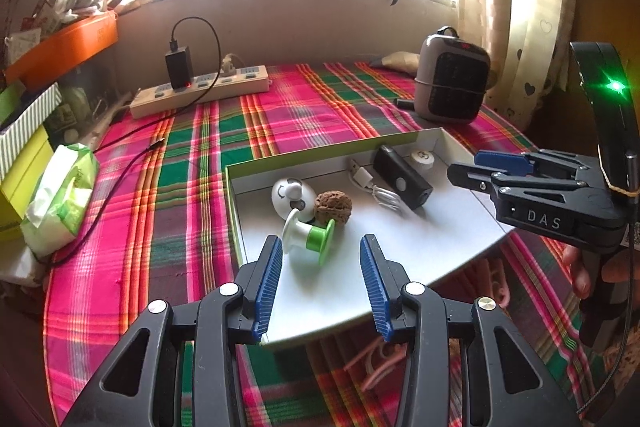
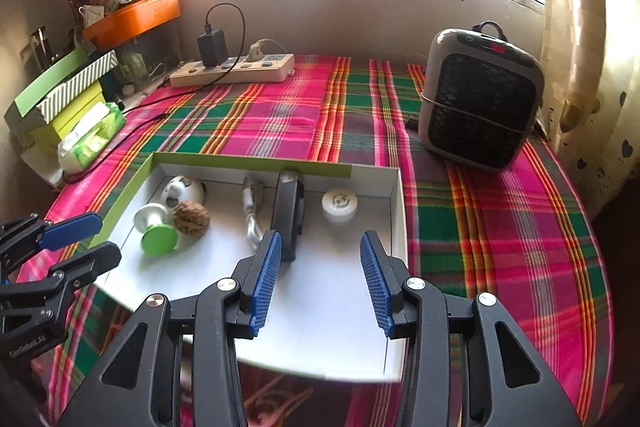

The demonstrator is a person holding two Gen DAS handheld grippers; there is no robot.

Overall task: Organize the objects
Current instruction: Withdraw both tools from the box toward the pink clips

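Left wrist view shows a shallow white box (image 1: 452,143) on the plaid cloth (image 1: 192,155), holding a green-and-white spool (image 1: 310,235), a walnut (image 1: 333,207), a white egg-shaped toy (image 1: 291,198), a coiled white cable (image 1: 378,189), a black device (image 1: 402,175) and a small white cap (image 1: 422,159). The left gripper (image 1: 320,287) hangs wide open just before the spool, touching nothing. The right gripper (image 2: 320,283) is spread equally wide over the box floor, empty, with the black device just beyond its left finger

Walnut (image 2: 191,217) in box (image 2: 256,160), spool (image 2: 157,229) left, cap (image 2: 339,204) right
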